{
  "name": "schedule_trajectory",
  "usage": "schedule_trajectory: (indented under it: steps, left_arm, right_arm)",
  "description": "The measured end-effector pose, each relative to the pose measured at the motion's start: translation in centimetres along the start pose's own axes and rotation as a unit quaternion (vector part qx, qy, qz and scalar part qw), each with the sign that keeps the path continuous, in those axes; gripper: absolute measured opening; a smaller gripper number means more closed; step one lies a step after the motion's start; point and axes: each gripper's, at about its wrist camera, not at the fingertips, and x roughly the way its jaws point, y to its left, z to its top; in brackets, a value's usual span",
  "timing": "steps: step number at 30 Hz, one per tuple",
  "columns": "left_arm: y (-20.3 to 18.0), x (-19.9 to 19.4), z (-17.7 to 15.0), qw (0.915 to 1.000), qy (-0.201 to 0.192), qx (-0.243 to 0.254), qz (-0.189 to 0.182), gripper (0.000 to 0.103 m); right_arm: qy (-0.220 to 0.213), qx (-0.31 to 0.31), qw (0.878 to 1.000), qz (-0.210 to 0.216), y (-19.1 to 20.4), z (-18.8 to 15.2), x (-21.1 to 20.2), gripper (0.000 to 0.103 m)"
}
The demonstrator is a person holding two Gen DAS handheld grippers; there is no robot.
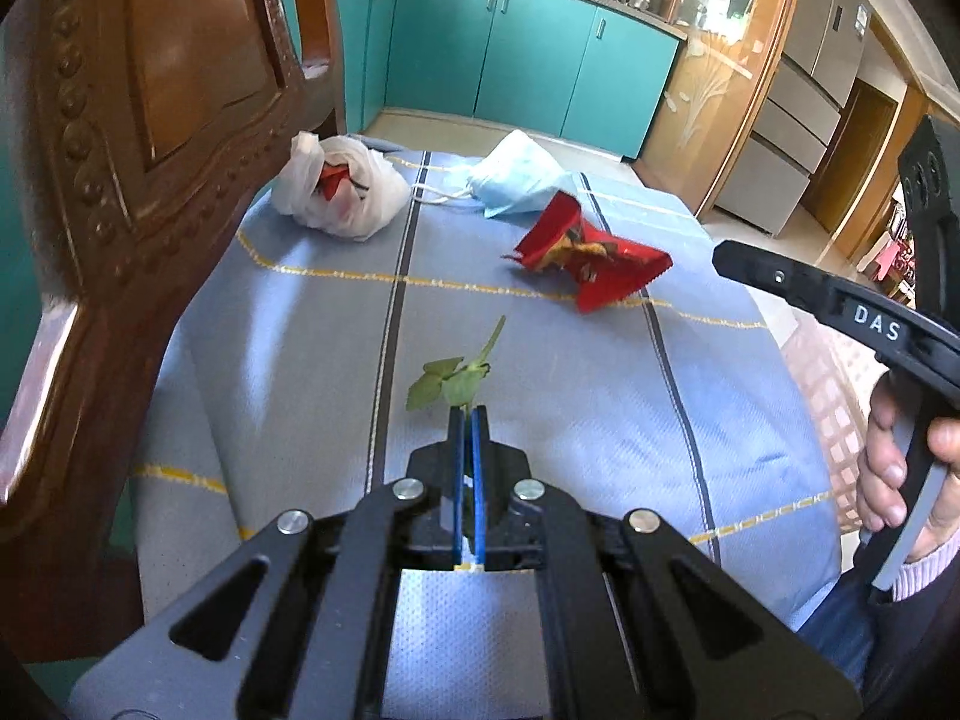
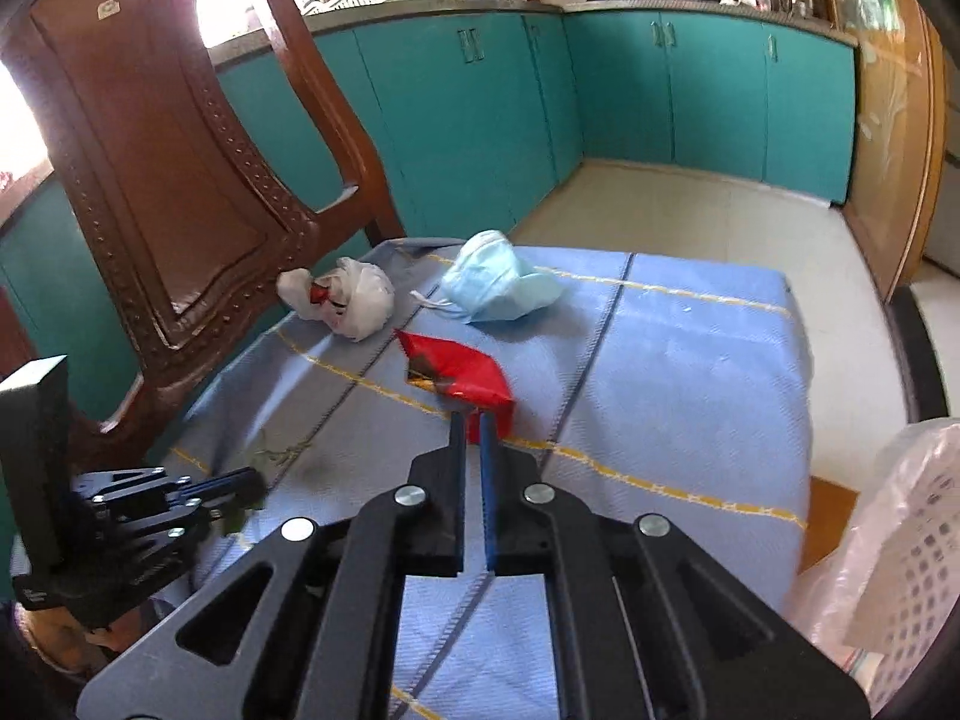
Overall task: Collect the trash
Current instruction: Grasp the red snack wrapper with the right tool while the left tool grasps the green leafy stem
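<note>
Trash lies on a blue cloth-covered table (image 1: 312, 360). My left gripper (image 1: 468, 411) is shut on a green leafy stem (image 1: 459, 375), which also shows faintly in the right wrist view (image 2: 282, 453). My right gripper (image 2: 473, 420) is shut on the corner of a red snack wrapper (image 2: 462, 369), also in the left wrist view (image 1: 591, 261). Further back lie a white plastic bag with red scraps (image 1: 336, 186) (image 2: 345, 297) and a light blue face mask (image 1: 519, 174) (image 2: 495, 285).
A carved wooden chair back (image 1: 138, 120) (image 2: 150, 168) stands close at the table's left. A mesh basket lined with clear plastic (image 2: 906, 552) sits at the right edge. Teal kitchen cabinets (image 2: 660, 90) lie beyond the table. The left gripper body (image 2: 120, 510) is at the lower left.
</note>
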Motion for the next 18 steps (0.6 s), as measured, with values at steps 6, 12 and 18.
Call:
schedule_trajectory:
  steps: [6, 12, 18]
  left_arm:
    - [-0.1, -0.2, -0.5, 0.9999, 0.007, 0.006, 0.006, 0.003]
    - [-0.2, -2.0, -0.9, 0.9997, -0.001, 0.020, 0.016, 0.003]
    - [0.8, -2.9, -1.3, 0.9996, -0.004, 0.009, 0.028, 0.003]
  right_arm:
    - [-0.009, -0.083, 0.994, -0.068, 2.5, 1.1, 2.7, 0.076]
    - [0.036, -0.158, 0.981, -0.110, 4.6, 1.3, 8.3, 0.077]
    - [0.070, -0.196, 0.975, -0.083, 5.9, 0.3, 8.9, 0.014]
